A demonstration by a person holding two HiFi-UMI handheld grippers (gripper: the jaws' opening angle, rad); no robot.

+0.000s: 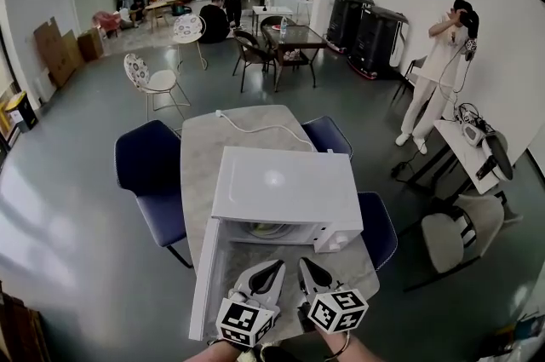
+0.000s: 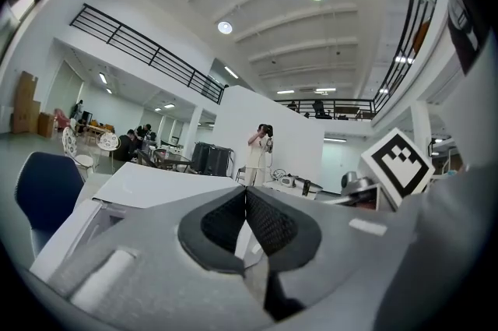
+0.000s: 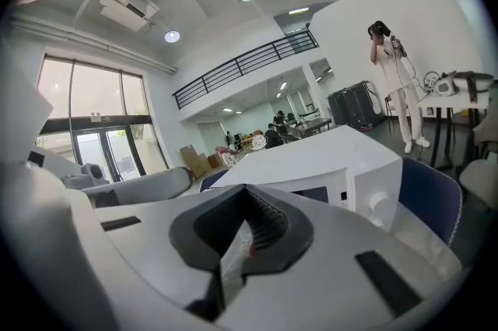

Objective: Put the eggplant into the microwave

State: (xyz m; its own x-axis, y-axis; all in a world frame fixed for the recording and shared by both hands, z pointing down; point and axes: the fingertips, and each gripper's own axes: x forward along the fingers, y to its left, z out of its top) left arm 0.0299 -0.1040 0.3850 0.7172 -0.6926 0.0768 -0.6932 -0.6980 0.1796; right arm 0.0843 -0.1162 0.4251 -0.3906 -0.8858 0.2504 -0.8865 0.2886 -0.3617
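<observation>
The white microwave (image 1: 285, 192) stands on the marble table (image 1: 200, 152), and its door (image 1: 204, 288) is swung open to the left. Inside the cavity I see a pale turntable plate (image 1: 271, 230); I cannot see an eggplant in any view. My left gripper (image 1: 277, 266) and right gripper (image 1: 304, 263) hang side by side just in front of the opening, both shut with nothing between the jaws. The left gripper view shows my left gripper (image 2: 246, 190) closed tip to tip before the microwave (image 2: 156, 181). In the right gripper view my right gripper (image 3: 245, 188) is closed beside the microwave (image 3: 334, 166).
Dark blue chairs (image 1: 149, 173) (image 1: 379, 228) flank the table, another (image 1: 328, 133) sits behind it. A white cable (image 1: 255, 128) runs across the far tabletop. A person (image 1: 438, 71) stands by the right wall near a small desk (image 1: 468, 152). Grey open floor surrounds the table.
</observation>
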